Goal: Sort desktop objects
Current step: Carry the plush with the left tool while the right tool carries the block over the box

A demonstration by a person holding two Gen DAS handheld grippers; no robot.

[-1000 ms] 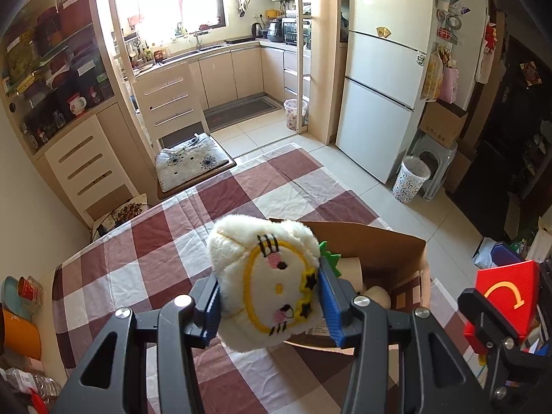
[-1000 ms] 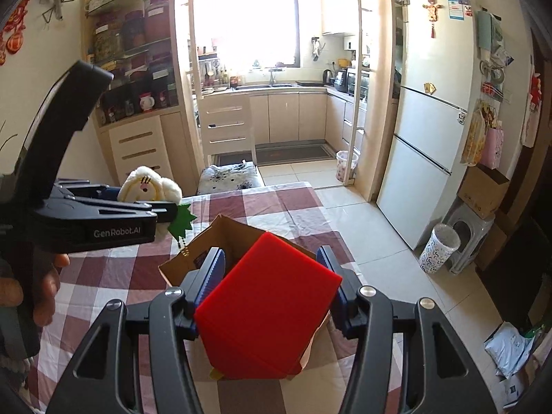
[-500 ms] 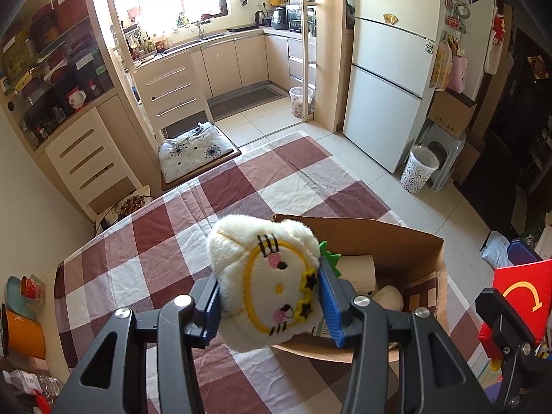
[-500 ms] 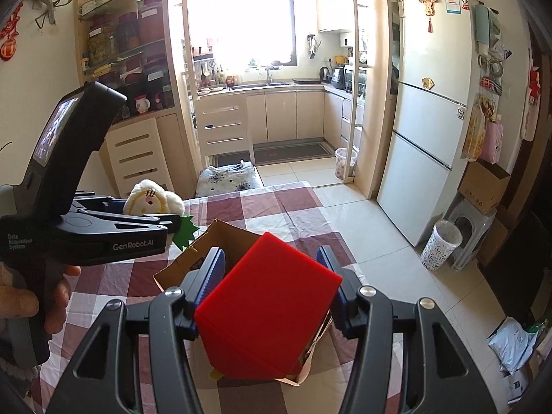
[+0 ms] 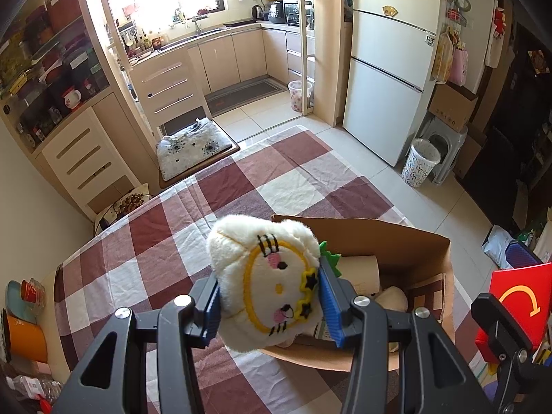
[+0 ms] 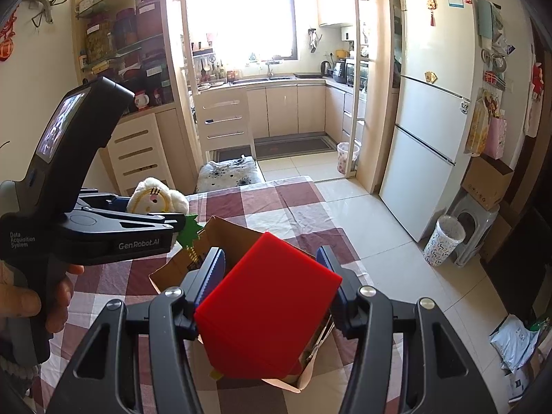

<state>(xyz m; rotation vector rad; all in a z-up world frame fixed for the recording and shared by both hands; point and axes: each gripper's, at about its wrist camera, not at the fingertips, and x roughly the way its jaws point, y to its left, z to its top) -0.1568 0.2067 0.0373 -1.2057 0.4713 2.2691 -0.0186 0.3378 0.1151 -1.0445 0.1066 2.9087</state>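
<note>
The left claw point(image 5: 269, 305) clamps a white plush toy with a yellow-stitched face point(image 5: 265, 283) over the open brown cardboard box point(image 5: 407, 245) near the desk's edge, ready to drop it in; the right claw point(image 6: 272, 289) grips a red cardboard carton point(image 6: 269, 307) there too.

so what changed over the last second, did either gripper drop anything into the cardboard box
No drop. The left gripper, clamped on the white round plush toy, eased down and forward toward the open brown cardboard box, which now shows larger. The right gripper kept its hold on the red cardboard carton over the box, unmoved.
</note>
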